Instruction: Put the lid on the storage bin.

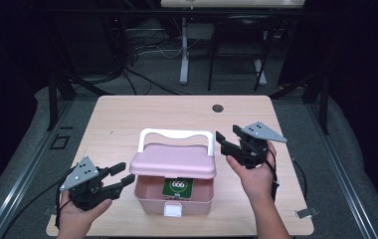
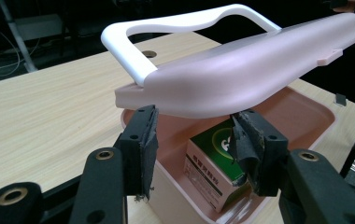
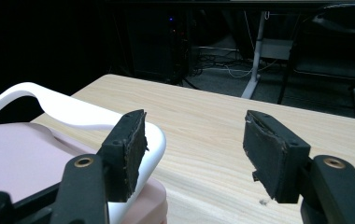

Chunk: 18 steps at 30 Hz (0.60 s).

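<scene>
Carton (image 1: 178,187) in the box (image 1: 174,203) — lid (image 1: 172,162) half-raised above it.

We see left gripper (image 2: 192,156) jaws wide apart, nothing between; pink plastic box (image 2: 306,109), lid (image 2: 241,77) half-raised, white handle (image 2: 166,28); green-white carton (image 2: 213,168) inside; wooden table (image 2: 40,116).

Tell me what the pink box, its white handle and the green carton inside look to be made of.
Pink box: likely moulded plastic, matte, with rounded edges and a soft sheen on its lid.
White handle: probably smooth, slightly glossy plastic, one seamless piece.
Green carton: seemingly printed cardboard, with sharp folded edges and flat printed faces.
</scene>
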Tool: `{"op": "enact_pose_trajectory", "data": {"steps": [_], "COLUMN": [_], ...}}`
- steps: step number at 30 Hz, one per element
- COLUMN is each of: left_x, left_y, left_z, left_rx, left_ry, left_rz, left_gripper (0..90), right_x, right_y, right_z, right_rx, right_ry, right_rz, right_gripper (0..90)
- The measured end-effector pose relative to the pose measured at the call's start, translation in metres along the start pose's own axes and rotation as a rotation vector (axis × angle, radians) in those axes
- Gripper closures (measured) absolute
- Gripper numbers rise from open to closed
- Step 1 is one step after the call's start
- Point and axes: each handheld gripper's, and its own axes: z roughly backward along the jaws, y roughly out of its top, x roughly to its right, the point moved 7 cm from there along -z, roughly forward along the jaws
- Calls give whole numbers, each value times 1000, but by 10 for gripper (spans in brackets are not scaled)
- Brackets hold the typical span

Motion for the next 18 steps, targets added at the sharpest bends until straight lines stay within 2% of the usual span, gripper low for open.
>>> {"op": "enact_pose_trajectory", "data": {"steps": [18], "left_x": [1], "left_y": [-22], "left_z": [-4], "left_rx": [-20], "left_ry": [-7], "left_rz": [26], "left_gripper": [526], "right_x": [1], "right_y": [-1], "right_z": [-1], "right_rx": [-5], "right_ry": [-2], "right_rz": [-1], "right_gripper": [389]}}
